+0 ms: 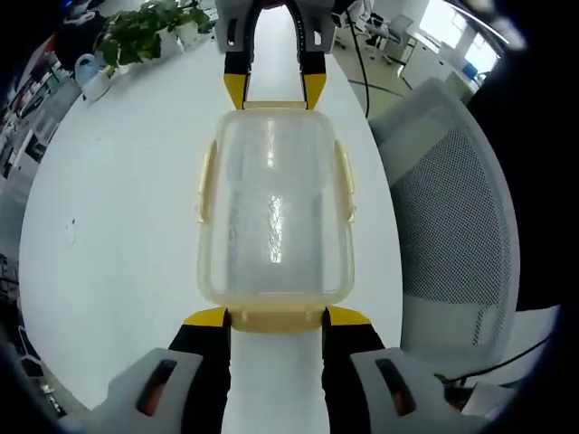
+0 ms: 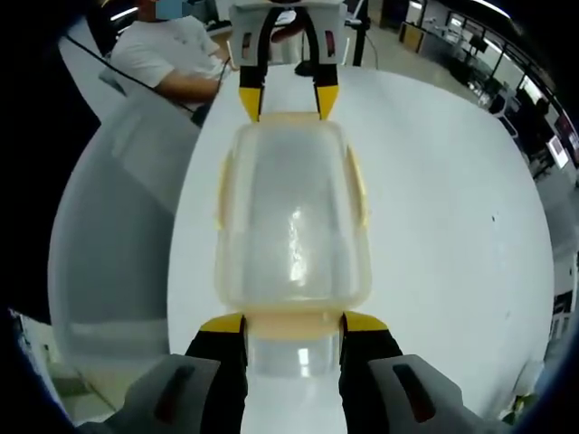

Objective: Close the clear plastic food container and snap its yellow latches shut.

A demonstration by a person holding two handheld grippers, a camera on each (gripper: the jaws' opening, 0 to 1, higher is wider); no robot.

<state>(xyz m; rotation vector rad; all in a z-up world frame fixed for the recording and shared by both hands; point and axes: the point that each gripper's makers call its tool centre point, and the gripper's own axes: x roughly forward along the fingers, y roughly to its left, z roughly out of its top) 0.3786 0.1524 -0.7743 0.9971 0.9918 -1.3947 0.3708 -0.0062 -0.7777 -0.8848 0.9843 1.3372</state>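
Left gripper view. Left gripper (image 1: 276,318) at bottom edge, jaws parted wide, yellow tips either side of near end latch (image 1: 276,320) of container (image 1: 274,212), tips at the latch's corners; contact looks likely, grip on it cannot be told. Container lying flat on white table (image 1: 118,226), lid (image 1: 274,194) on, long axis running away from camera. Clear frosted lid with glare streak down the middle. Yellow side latches (image 1: 206,185) along both long edges, lying close against the walls; snapped or not cannot be told. Far end latch (image 1: 274,106) between yellow tips of right gripper (image 1: 274,90), which enters from the top, jaws likewise wide. Mesh chair (image 1: 452,226) just beside table edge at right. Plants (image 1: 149,27) and a small blue can (image 1: 90,72) at far left of table. Desks and chairs farther back in bright room.

Right gripper view. Right gripper (image 2: 294,325) at bottom, jaws wide, yellow tips flanking the end latch (image 2: 294,324) nearest this camera. Container (image 2: 291,217) just beyond, flat on table (image 2: 452,199), lid seated. Side latches (image 2: 360,190) against long edges. Left gripper (image 2: 288,95) at far end, tips straddling that end latch (image 2: 288,116). Grey chair back (image 2: 118,235) at left, beside table edge. Person (image 2: 176,54) in white shirt seated beyond it. Office desks farther off at right.
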